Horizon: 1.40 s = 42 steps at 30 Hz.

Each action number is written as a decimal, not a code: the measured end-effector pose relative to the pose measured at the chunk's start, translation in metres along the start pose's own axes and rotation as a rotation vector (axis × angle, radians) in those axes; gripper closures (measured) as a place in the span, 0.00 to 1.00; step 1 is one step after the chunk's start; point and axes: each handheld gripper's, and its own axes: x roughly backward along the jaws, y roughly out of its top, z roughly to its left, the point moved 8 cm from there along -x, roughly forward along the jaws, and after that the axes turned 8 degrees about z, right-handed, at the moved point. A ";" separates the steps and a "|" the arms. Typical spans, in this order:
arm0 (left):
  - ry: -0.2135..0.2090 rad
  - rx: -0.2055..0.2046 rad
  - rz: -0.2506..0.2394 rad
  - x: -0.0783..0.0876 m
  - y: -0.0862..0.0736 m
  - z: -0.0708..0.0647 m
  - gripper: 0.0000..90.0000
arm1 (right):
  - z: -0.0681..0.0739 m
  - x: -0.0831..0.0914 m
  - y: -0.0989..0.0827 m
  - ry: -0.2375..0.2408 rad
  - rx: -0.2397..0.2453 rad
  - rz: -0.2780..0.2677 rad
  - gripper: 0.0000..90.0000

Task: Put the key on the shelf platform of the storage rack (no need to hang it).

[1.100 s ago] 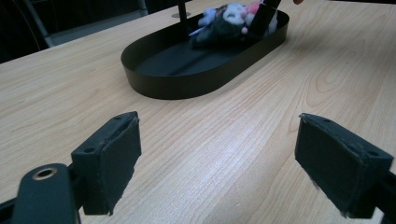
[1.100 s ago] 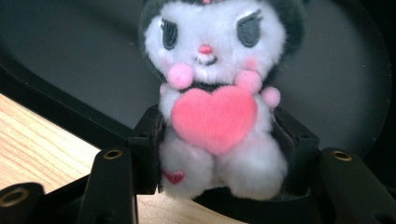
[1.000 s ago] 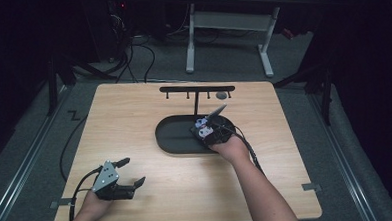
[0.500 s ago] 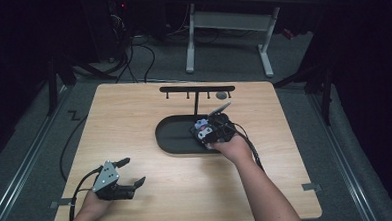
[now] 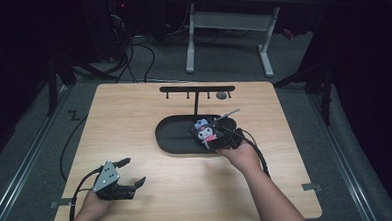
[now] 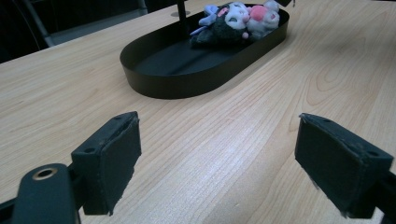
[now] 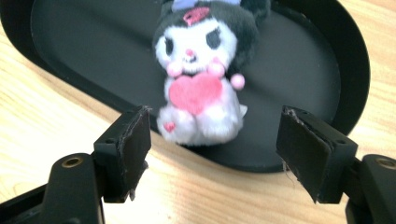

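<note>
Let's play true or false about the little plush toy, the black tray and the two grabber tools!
1. The small plush toy with the pink heart lies in the black oval tray. True.
2. The right gripper is squeezing the toy. False: its jaws have just been opening and stand apart, clear of the toy.
3. The left gripper is open over bare wooden table. True.
4. The tray is round and white. False: it is oval and black.

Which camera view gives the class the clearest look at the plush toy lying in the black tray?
The right gripper view: the plush toy lies close and face-on in the black tray. The left gripper view shows it far off, on its side. The high view shows it small, beside the right gripper.
</note>
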 end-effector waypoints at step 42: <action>0.010 -0.011 0.014 -0.002 -0.001 -0.002 0.17 | 0.007 -0.005 -0.131 0.044 -0.009 -0.375 0.26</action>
